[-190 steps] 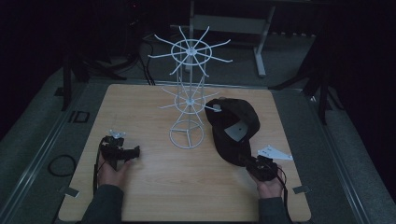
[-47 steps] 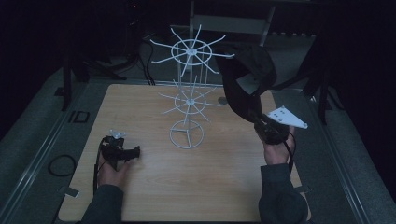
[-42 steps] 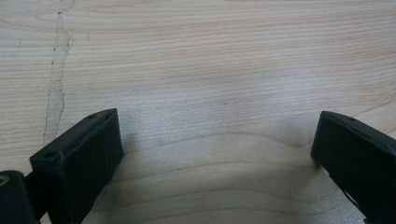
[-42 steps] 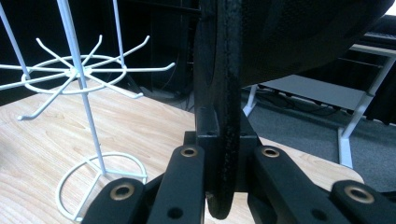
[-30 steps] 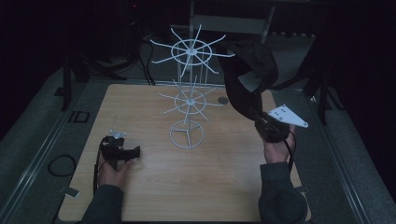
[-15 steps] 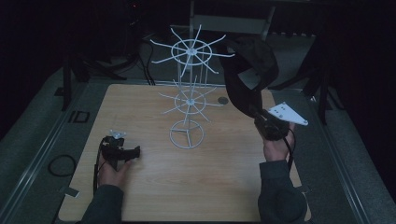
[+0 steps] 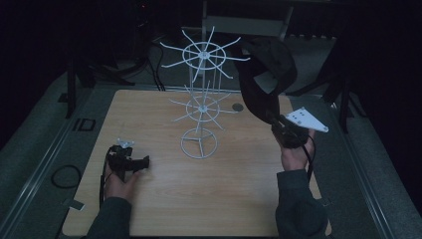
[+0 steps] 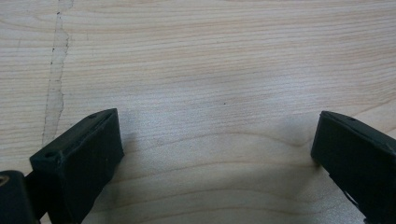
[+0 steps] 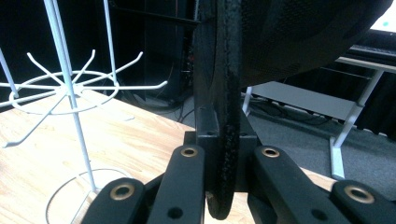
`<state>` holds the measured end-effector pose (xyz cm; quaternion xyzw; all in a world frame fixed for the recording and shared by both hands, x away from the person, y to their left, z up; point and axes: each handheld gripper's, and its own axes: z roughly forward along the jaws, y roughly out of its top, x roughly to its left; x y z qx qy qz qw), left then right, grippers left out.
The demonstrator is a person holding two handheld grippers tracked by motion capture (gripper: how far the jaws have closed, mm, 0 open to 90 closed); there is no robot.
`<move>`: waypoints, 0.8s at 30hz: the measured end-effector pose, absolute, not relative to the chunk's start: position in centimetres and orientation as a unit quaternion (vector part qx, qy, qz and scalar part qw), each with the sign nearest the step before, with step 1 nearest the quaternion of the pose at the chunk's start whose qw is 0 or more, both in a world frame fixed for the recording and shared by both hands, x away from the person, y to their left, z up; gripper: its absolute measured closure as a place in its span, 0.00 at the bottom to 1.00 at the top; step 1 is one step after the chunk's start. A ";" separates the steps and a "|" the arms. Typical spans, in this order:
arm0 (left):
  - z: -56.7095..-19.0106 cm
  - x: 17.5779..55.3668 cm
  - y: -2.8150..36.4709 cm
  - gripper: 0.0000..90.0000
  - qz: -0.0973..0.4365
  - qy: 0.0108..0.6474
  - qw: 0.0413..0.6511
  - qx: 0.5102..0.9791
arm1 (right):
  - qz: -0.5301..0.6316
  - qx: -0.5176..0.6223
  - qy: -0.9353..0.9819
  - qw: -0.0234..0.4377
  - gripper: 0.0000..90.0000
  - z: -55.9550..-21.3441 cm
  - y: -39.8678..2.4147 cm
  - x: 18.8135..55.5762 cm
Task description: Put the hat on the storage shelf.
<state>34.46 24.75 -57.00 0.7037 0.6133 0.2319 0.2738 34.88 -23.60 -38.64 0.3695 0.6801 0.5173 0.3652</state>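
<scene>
As dimness blurs detail | right hand-held gripper (image 7: pixel 276 121) clamps black cap (image 7: pixel 263 74)

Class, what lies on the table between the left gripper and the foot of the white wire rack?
Bare wood between the left gripper and rack, in the high view.

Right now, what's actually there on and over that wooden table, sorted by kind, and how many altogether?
White wire rack: 1
Black cap, pinched by the right gripper: 1
Handheld grippers, counting the left gripper: 2
Total: 4
</scene>
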 end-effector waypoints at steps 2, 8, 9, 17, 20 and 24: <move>-57.0 34.5 24.8 0.02 0.232 0.613 0.274 0.703 | 0.518 0.370 0.679 0.366 0.96 -38.6 -23.6 34.9; -57.0 34.5 24.8 0.02 0.232 0.613 0.274 0.704 | 0.518 0.373 0.675 0.369 0.96 -38.5 -23.8 34.9; -57.0 34.5 24.8 0.02 0.232 0.613 0.274 0.704 | 0.518 0.373 0.675 0.369 0.96 -38.5 -23.8 34.9; -57.0 34.5 24.7 0.02 0.232 0.613 0.274 0.704 | 0.521 0.376 0.670 0.372 0.96 -38.5 -23.8 34.9; -57.0 34.5 24.7 0.02 0.232 0.613 0.274 0.704 | 0.523 0.376 0.668 0.374 0.96 -38.4 -23.7 34.8; -57.0 34.5 24.7 0.02 0.232 0.613 0.274 0.704 | 0.524 0.375 0.666 0.375 0.96 -38.2 -23.7 34.8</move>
